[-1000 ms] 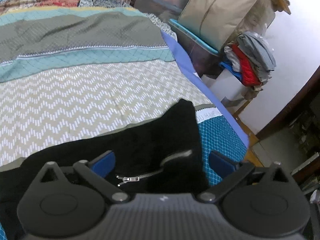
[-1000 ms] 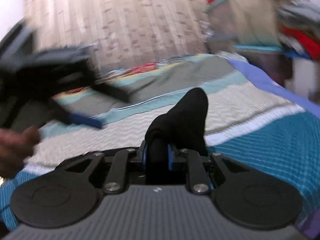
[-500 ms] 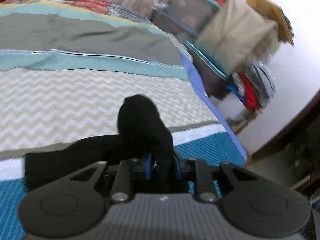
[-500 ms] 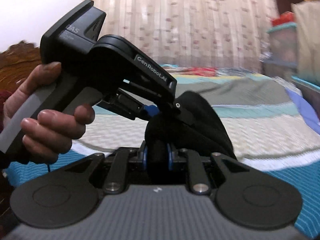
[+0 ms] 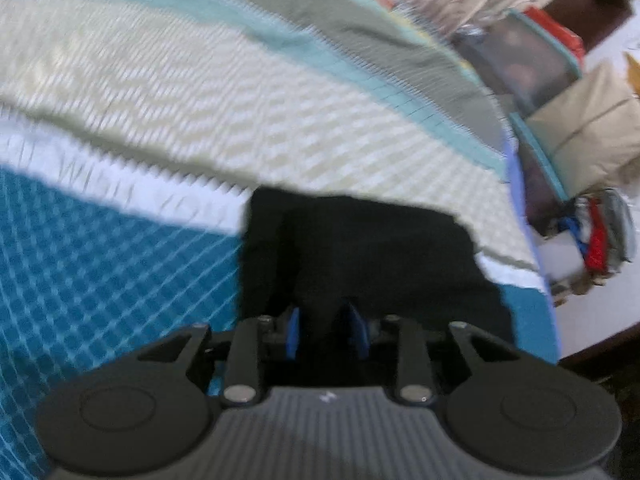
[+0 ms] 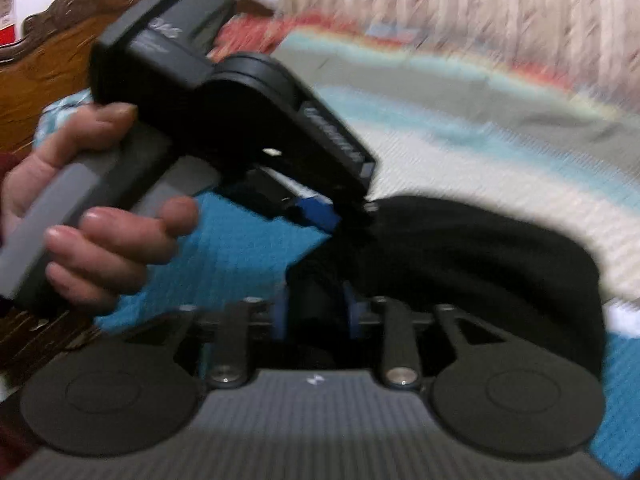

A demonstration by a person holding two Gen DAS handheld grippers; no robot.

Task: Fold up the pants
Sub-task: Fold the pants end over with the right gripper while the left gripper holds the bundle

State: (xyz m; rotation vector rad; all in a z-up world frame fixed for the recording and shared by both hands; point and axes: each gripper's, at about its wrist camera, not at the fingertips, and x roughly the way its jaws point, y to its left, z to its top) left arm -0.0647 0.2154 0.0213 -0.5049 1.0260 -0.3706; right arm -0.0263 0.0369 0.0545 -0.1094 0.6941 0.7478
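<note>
The black pants (image 5: 372,256) lie bunched on the striped bedspread (image 5: 160,92) near the bed's right edge. My left gripper (image 5: 325,330) is shut on a fold of the pants, black cloth filling the gap between its blue pads. My right gripper (image 6: 316,316) is also shut on the pants (image 6: 472,264), which bulge to the right of it. In the right wrist view the left gripper (image 6: 316,210), held by a hand (image 6: 92,216), grips the cloth just above and left of my right gripper. Both views are motion-blurred.
The bed's blue edge (image 5: 524,200) runs down the right side. Beyond it stand plastic storage boxes (image 5: 528,64), a beige bag (image 5: 592,128) and a pile of clothes (image 5: 600,232). A carved wooden headboard (image 6: 60,64) and a curtain (image 6: 460,0) are behind.
My left gripper closed on the pants, having been open a second ago. Both grippers have moved the cloth across the bed; the left gripper now sits close beside my right one.
</note>
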